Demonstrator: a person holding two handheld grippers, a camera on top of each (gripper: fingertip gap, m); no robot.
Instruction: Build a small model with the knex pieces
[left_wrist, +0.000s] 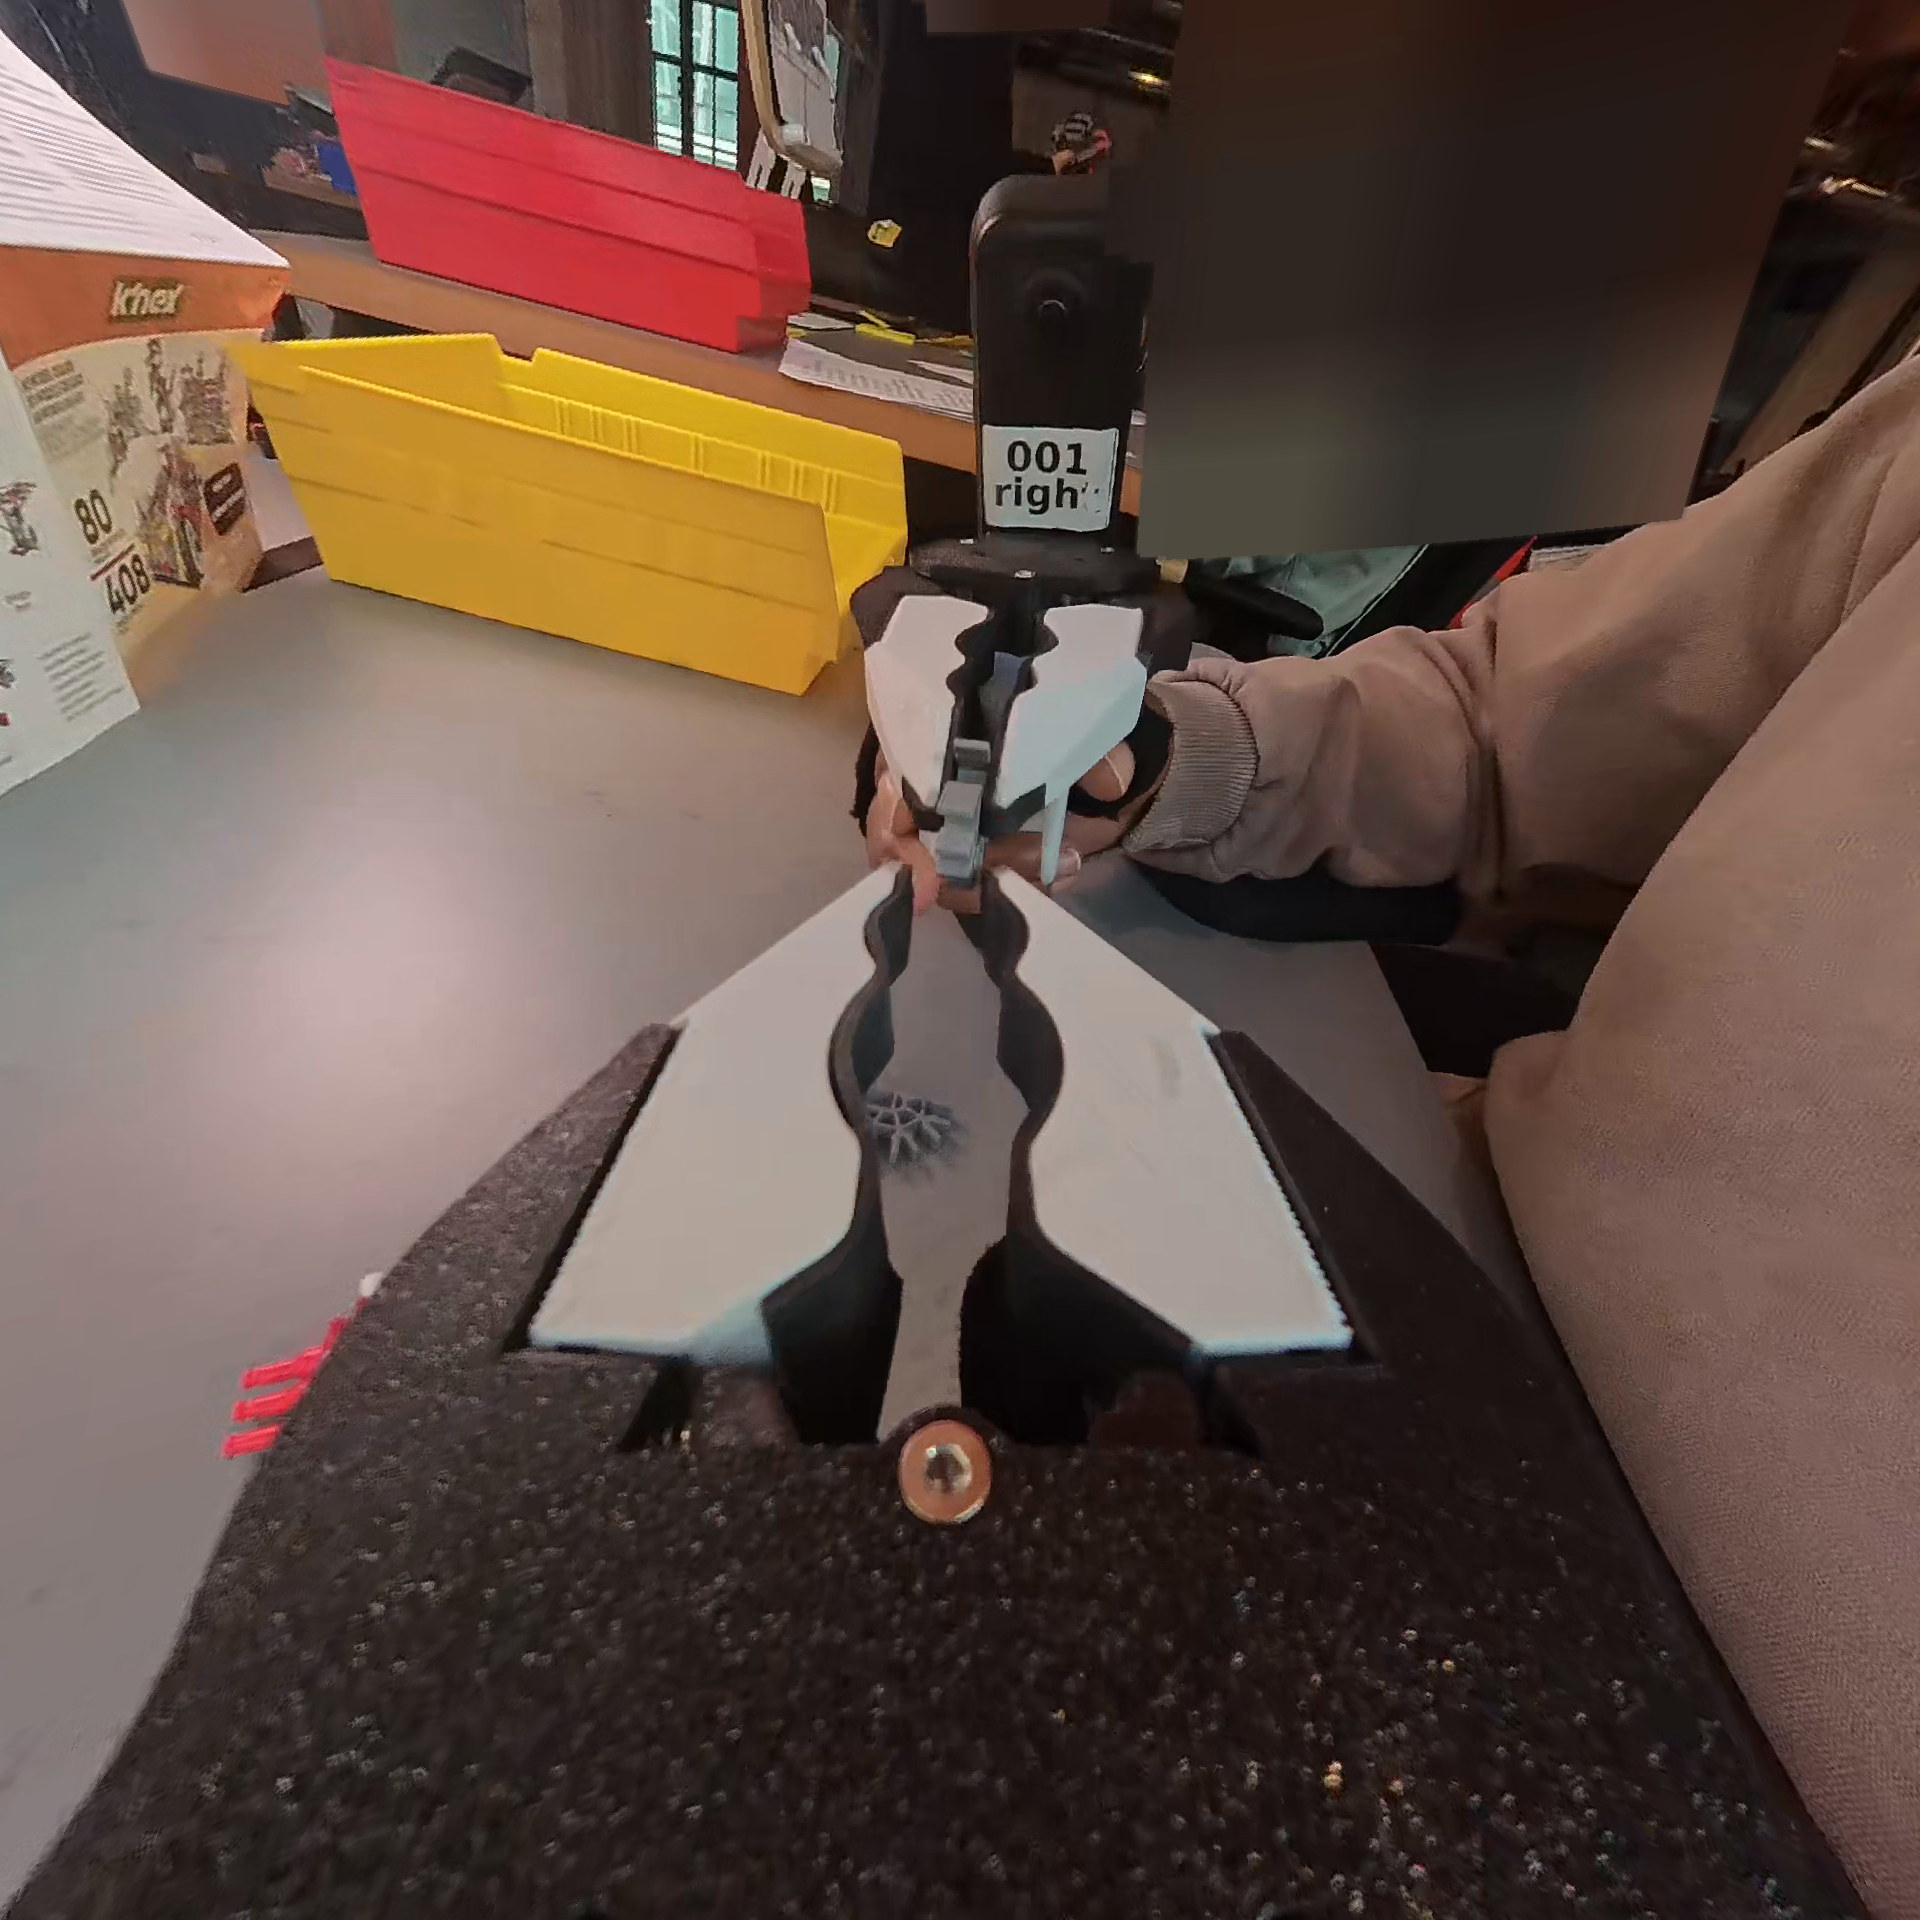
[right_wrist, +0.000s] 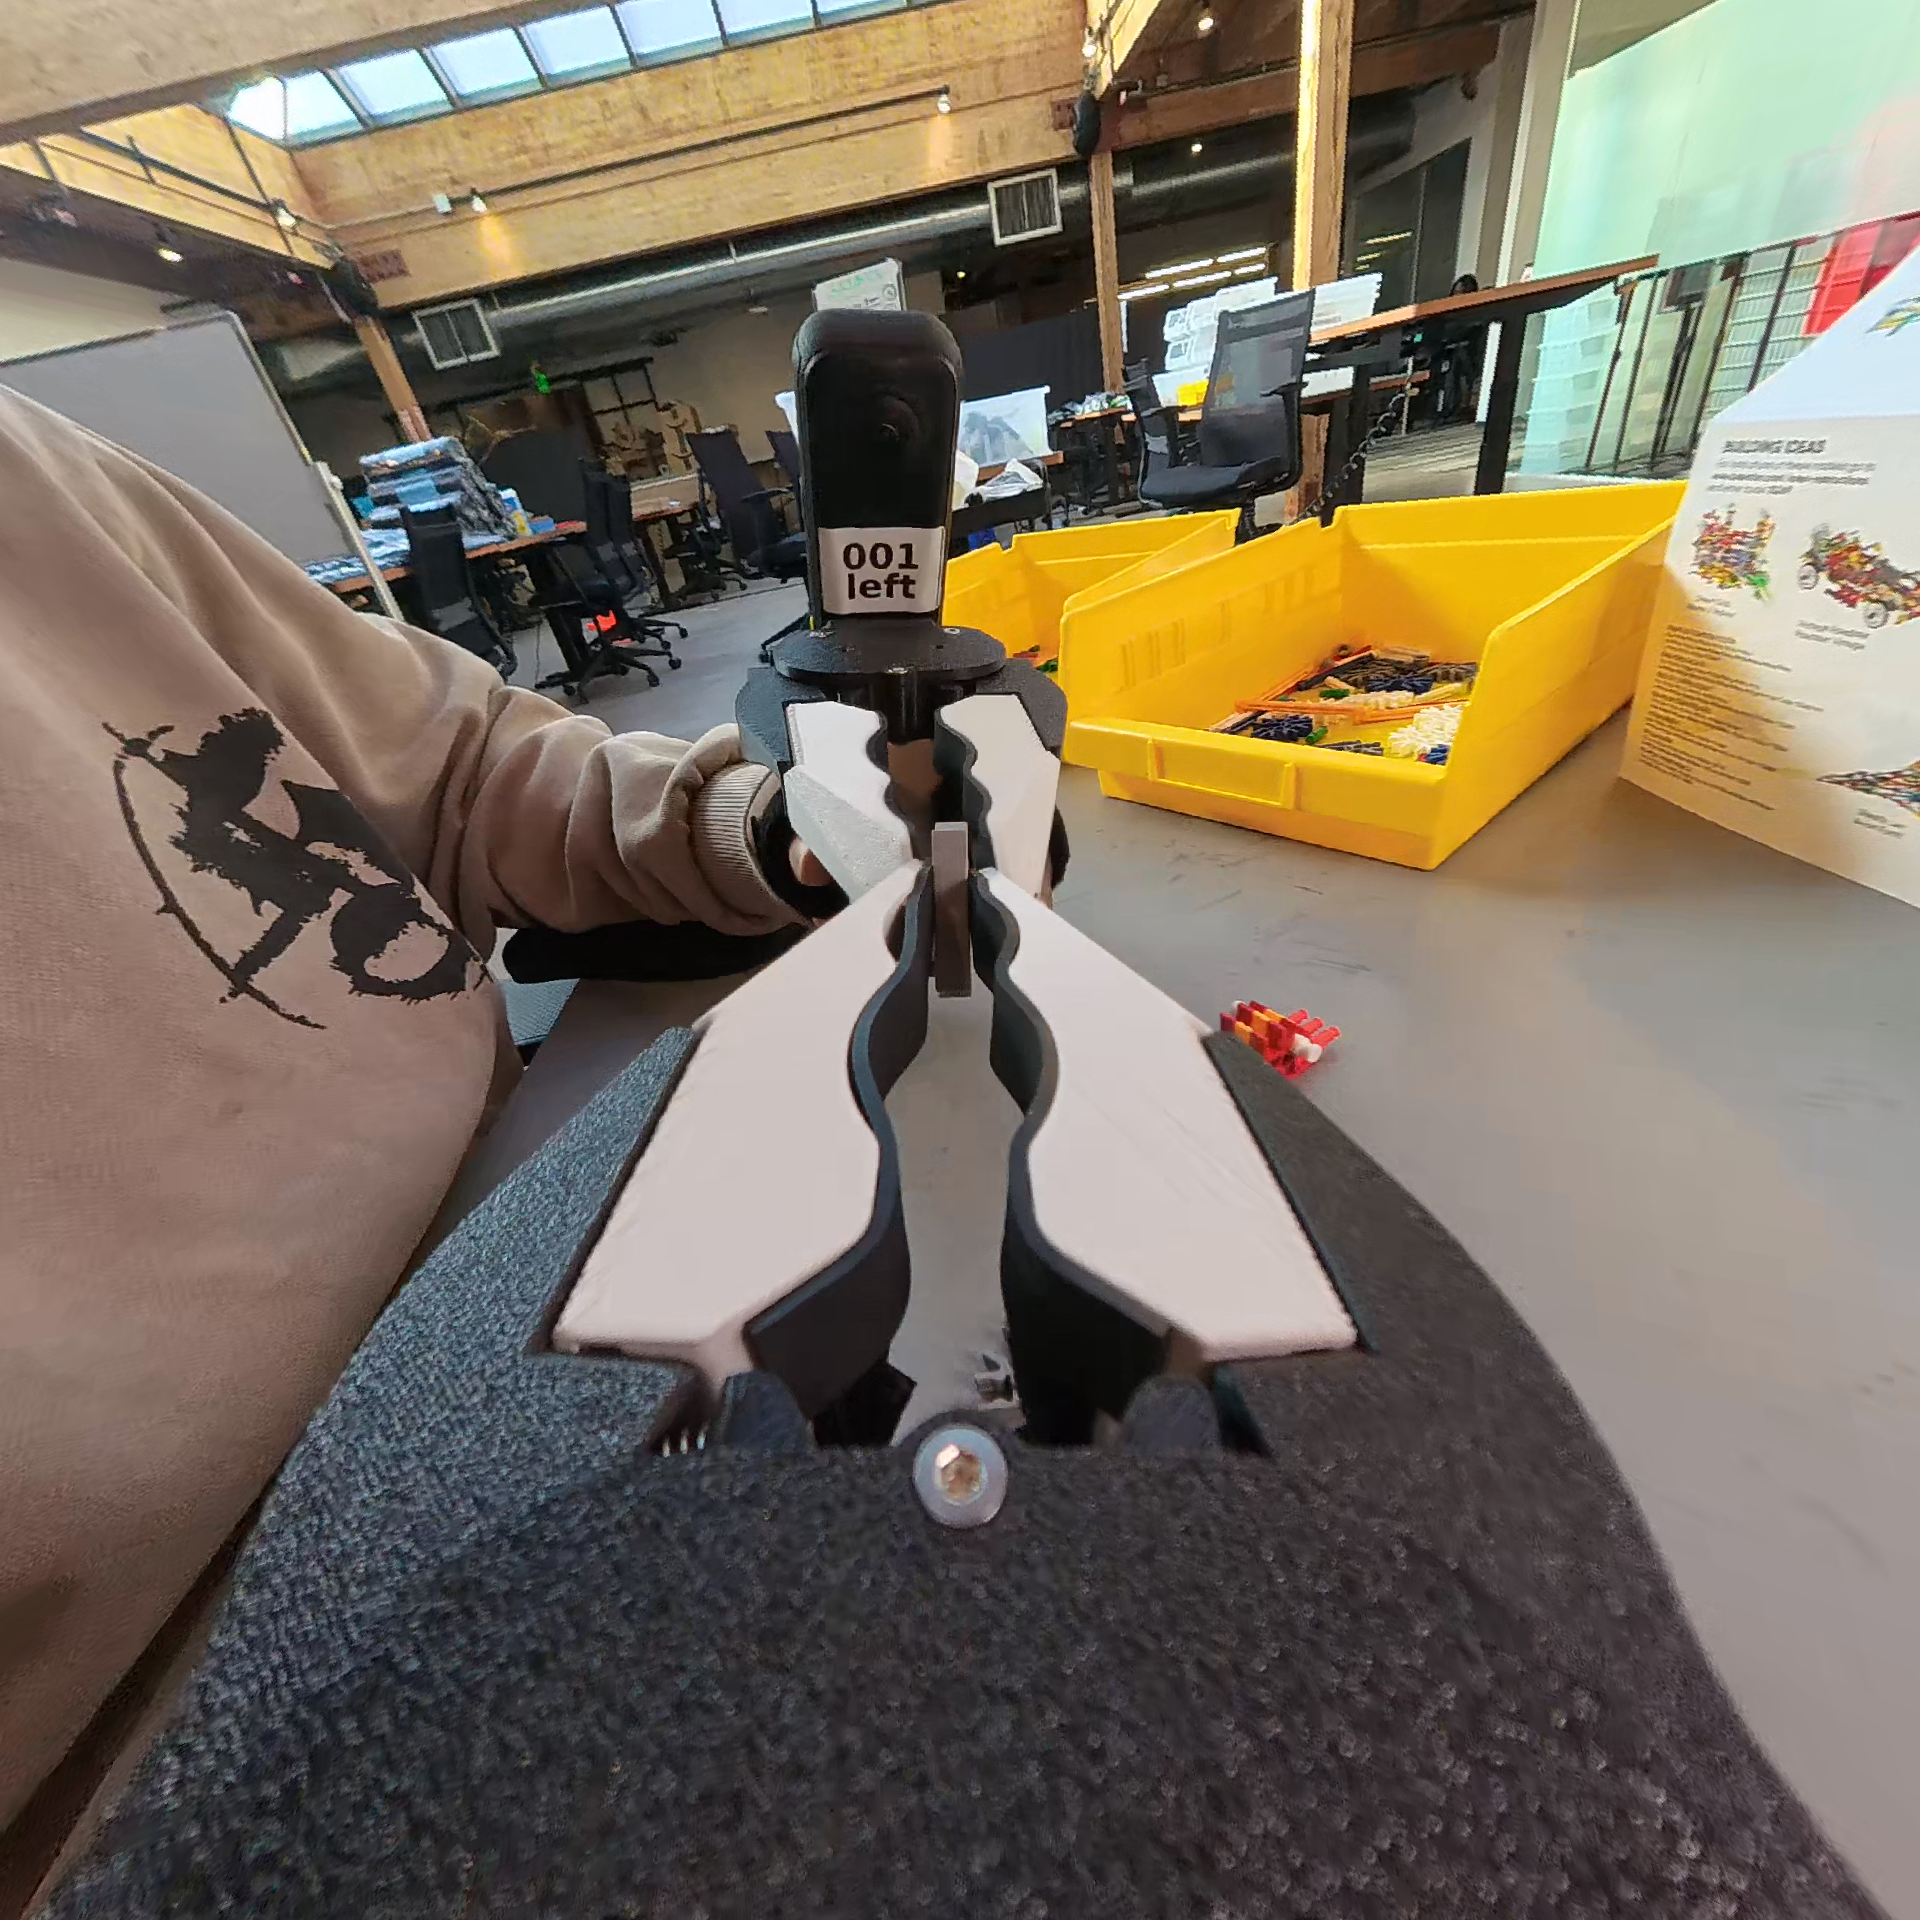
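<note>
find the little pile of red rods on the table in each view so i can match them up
Left wrist view: the red rods poke out at the left edge, half hidden behind the left gripper body.
Right wrist view: the red rods lie on the grey table, right of the right gripper.
Shared landmark: the yellow bin.

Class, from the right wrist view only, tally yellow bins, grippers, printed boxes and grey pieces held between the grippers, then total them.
Yellow bins: 2 (near bin, far bin)
Grippers: 2 (left gripper, right gripper)
Printed box: 1
Grey piece: 1
Total: 6
</note>
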